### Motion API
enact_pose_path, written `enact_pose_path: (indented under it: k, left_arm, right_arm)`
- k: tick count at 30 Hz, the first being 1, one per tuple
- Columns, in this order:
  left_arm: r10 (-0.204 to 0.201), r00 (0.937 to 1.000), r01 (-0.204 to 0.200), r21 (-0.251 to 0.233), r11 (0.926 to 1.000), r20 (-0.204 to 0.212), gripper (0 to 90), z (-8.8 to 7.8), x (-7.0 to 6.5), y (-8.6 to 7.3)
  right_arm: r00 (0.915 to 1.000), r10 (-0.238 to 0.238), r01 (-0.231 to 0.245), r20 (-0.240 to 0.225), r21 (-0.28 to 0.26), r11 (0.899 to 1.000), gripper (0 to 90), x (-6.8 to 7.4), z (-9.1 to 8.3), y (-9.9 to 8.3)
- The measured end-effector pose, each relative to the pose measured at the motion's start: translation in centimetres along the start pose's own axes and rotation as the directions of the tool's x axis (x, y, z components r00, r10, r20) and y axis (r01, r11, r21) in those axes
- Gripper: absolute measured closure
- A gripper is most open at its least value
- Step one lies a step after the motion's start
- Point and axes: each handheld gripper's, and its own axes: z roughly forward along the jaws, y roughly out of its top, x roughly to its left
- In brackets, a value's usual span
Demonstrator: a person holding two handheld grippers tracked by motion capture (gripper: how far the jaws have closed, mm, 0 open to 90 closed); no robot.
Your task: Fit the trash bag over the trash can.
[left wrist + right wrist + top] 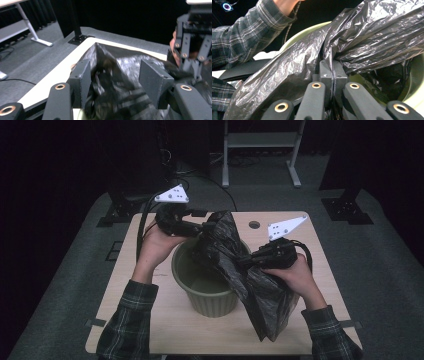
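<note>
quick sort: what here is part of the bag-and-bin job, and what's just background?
In the job:
- black plastic bag, draped over the bin's right rim
- green bin, upright on the table
- left gripper, open with bag between its fingers
- right gripper, shut on the bag

Just around:
- table
- white frame on the floor behind

From above your side, the high view looks forward and down on the surface point(165, 330) and green pot point(210, 302). Both tool views sit close against the black bag point(120, 82), which all three views share beside that pot.
</note>
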Motion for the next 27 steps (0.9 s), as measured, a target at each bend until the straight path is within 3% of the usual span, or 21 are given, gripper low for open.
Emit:
enact_pose_path:
  k: [7, 12, 16, 22, 27]
  left_arm:
    - [-0.009, 0.9999, 0.009, 0.050, 0.9987, -0.005, 41.1, 2.8, 0.6, 0.6]
    - [0.001, 1.0000, -0.002, 0.104, 0.9946, 0.007, 41.0, 3.8, 0.1, -0.4]
    - [0.018, 0.9998, -0.018, 0.144, 0.9895, 0.004, 41.0, 3.5, -0.6, -1.9]
    - [0.037, 0.9993, -0.037, 0.160, 0.9864, 0.001, 41.0, 2.2, -1.9, -3.8]
    - [0.049, 0.9984, -0.053, 0.162, 0.9854, 0.026, 41.1, 1.4, -3.2, -4.9]
  right_arm:
    - [0.9999, -0.002, 0.002, -0.011, -0.001, 1.000, 89.7, -0.1, 0.1, 0.0]
    - [0.9996, -0.014, 0.014, -0.024, -0.014, 1.000, 89.7, 0.2, 0.0, 0.2]
    - [0.9991, -0.018, 0.017, -0.038, -0.043, 0.999, 89.7, 0.3, -0.5, 0.5]
    - [0.9994, -0.025, 0.023, -0.024, -0.060, 0.998, 89.7, 0.4, -0.8, 0.9]
    - [0.9995, -0.031, 0.031, -0.005, -0.083, 0.996, 89.6, 0.4, -0.7, 1.4]
